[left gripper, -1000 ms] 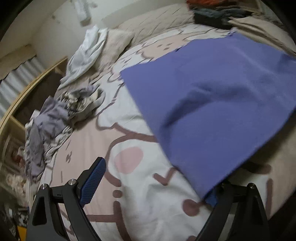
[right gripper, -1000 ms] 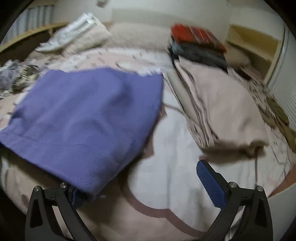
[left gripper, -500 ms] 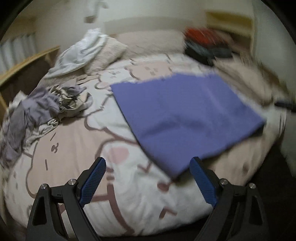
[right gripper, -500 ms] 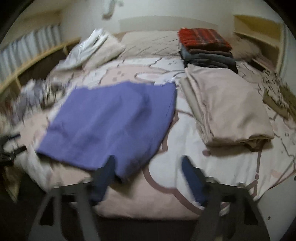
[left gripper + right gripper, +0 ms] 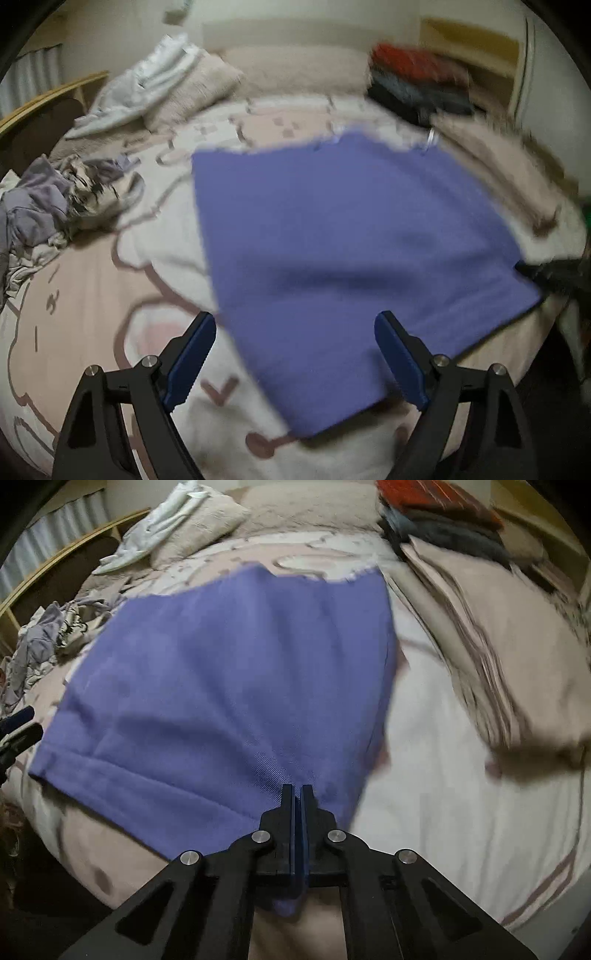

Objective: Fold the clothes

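Note:
A purple cloth [image 5: 347, 236] lies spread flat on the bed; it also shows in the right wrist view [image 5: 229, 679]. My left gripper [image 5: 295, 343] is open, its blue pads either side of the cloth's near left corner, hovering over it. My right gripper [image 5: 297, 794] is shut on the cloth's near right corner, with purple fabric pinched between the jaws and hanging below. The left gripper shows small at the left edge of the right wrist view [image 5: 16, 727].
The bed cover [image 5: 92, 280] is pink and white. A pile of unfolded clothes [image 5: 55, 206] lies at the left. A folded beige sheet [image 5: 498, 646] and a stack of folded clothes [image 5: 439, 509] lie right. Pillows [image 5: 288, 70] sit at the head.
Both grippers let go of the cloth's near corners and pulled back. The right gripper has since closed on the near right corner. The left gripper has moved in over the near left corner, still open.

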Demonstrator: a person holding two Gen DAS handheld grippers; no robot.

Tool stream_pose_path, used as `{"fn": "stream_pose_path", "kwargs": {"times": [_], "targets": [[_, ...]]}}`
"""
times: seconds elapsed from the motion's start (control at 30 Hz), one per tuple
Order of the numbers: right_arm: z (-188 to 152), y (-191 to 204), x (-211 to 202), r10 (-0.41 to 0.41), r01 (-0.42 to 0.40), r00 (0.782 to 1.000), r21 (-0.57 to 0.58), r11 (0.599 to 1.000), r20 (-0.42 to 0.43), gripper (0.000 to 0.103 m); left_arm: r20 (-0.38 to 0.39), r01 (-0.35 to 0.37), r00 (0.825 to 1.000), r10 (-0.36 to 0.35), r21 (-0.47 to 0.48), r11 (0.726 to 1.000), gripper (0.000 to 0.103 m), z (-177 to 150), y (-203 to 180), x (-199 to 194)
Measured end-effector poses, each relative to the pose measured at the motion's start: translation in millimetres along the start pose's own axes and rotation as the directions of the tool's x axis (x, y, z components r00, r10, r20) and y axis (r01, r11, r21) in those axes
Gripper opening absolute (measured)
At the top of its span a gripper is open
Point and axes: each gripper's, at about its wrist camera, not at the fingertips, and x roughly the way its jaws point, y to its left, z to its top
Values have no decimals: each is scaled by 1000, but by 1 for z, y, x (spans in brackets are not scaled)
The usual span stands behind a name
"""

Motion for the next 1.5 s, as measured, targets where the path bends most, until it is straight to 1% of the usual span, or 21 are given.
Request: {"fn": "stream_pose_path", "kwargs": {"times": [0.07, 0.1, 0.2, 0.33, 0.43, 0.5, 0.57, 0.63, 0.73, 0.8, 0.87, 0.9, 0.97, 1.0, 1.1, 1.23, 1.3, 1.33, 1.4, 1.47, 1.5], "targets": [[-8, -6, -5, 10, -11, 1000, 5, 1000, 29, 2, -52, -48, 997, 50, 39, 998, 88, -17, 2, 12], [-9, -9, -8, 20, -21, 999, 18, 1000, 35, 2, -64, -49, 997, 51, 30, 998, 88, -24, 7, 14], [-6, -13, -23, 55, -59, 996, 62, 996, 74, 2, -66, -16, 998, 12, -59, 998, 88, -33, 25, 7], [1, -9, -53, 105, -119, 979, 71, 990, 177, 2, 1, -24, 1000, 25, -116, 993, 88, -26, 35, -13], [14, -9, -58, 66, -83, 975, 72, 994, 214, 2, 78, 27, 997, -16, -137, 990, 88, -5, 32, -22], [31, -13, -50, 14, -34, 977, 88, 996, 215, 2, 113, 45, 993, -33, -106, 993, 88, 13, 22, -21], [50, -24, -41, -5, -17, 979, 104, 994, 205, 2, 141, 60, 989, -50, -61, 996, 88, 33, 11, -16], [77, -29, -26, -13, -6, 986, 118, 993, 164, 2, 142, 80, 987, -75, -29, 996, 88, 50, 3, -2], [112, -33, -2, 13, -23, 996, 118, 993, 85, 2, 92, 95, 991, -92, -21, 995, 88, 67, -1, 24], [131, -30, 20, 46, -49, 998, 97, 994, 29, 2, 45, 72, 996, -71, -27, 997, 88, 72, -1, 45], [144, -28, 48, 70, -64, 996, 89, 994, -59, 2, -9, 23, 1000, -23, -37, 999, 88, 71, 1, 66], [149, -28, 64, 49, -41, 993, 80, 996, -106, 2, -33, -6, 999, 4, -47, 999, 88, 68, 5, 73], [156, -31, 93, -107, 110, 982, 6, 994, -154, 2, -76, -54, 996, 47, -82, 995, 89, 61, 16, 87], [161, -36, 101, -181, 179, 976, -29, 983, -122, 2, -85, -58, 995, 48, -113, 992, 90, 57, 24, 90], [177, -67, 115, -279, 280, 955, 5, 960, -98, 0, -93, -41, 995, 24, -191, 981, 90, 49, 40, 92], [197, -99, 110, -217, 228, 972, 139, 964, -94, 0, -84, -66, 995, 53, -159, 985, 90, 49, 37, 91], [199, -101, 87, -127, 132, 991, 197, 971, -39, 0, -76, -69, 995, 58, -158, 985, 90, 49, 36, 87], [196, -98, 75, -86, 85, 996, 193, 978, -4, 0, -69, -70, 996, 60, -158, 985, 90, 50, 36, 84], [180, -87, 49, -29, 24, 999, 162, 986, 33, 0, -47, -70, 997, 64, -154, 986, 87, 52, 36, 76], [157, -75, 24, 30, -37, 998, 132, 990, 52, 0, -4, -43, 999, 43, -136, 990, 87, 54, 28, 58], [139, -71, 17, 50, -55, 998, 131, 990, 41, 0, 24, -24, 999, 28, -121, 992, 87, 54, 22, 48]]}}
